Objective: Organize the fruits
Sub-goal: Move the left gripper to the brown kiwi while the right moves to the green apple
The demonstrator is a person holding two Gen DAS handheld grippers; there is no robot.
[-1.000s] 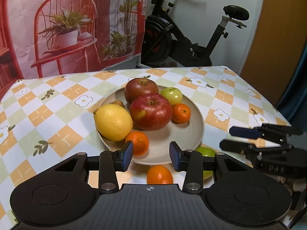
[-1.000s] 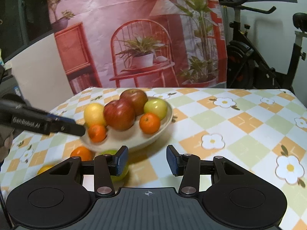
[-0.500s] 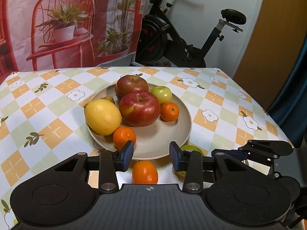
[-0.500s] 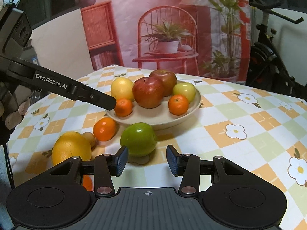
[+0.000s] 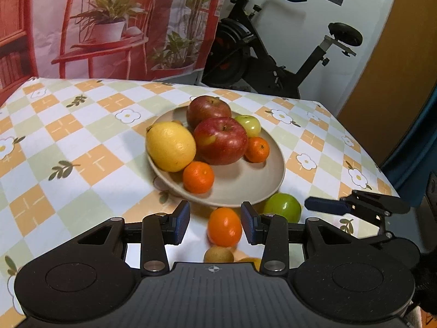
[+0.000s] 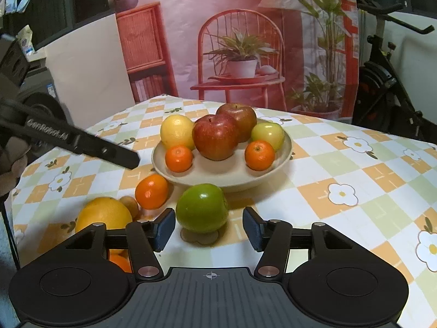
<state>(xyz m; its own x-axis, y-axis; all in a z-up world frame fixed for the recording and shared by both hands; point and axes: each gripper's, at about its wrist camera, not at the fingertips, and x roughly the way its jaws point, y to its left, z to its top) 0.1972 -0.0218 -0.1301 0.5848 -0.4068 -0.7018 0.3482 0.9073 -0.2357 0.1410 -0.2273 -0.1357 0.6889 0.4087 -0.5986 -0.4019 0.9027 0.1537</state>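
A beige plate holds two red apples, a lemon, a small green apple and two mandarins. Loose on the cloth before it lie a mandarin, a green apple, a kiwi and a large orange. My left gripper is open with the loose mandarin between its fingers. My right gripper is open just short of the green apple; it also shows in the left wrist view.
The table carries a checkered flower cloth; its right edge drops off near an exercise bike. A red printed backdrop hangs behind. Another orange fruit peeks out under the right gripper's body.
Both grippers have drawn back and lowered toward the table's near side. The loose mandarin now lies between the left fingers, and the green apple sits just ahead of the right fingers.
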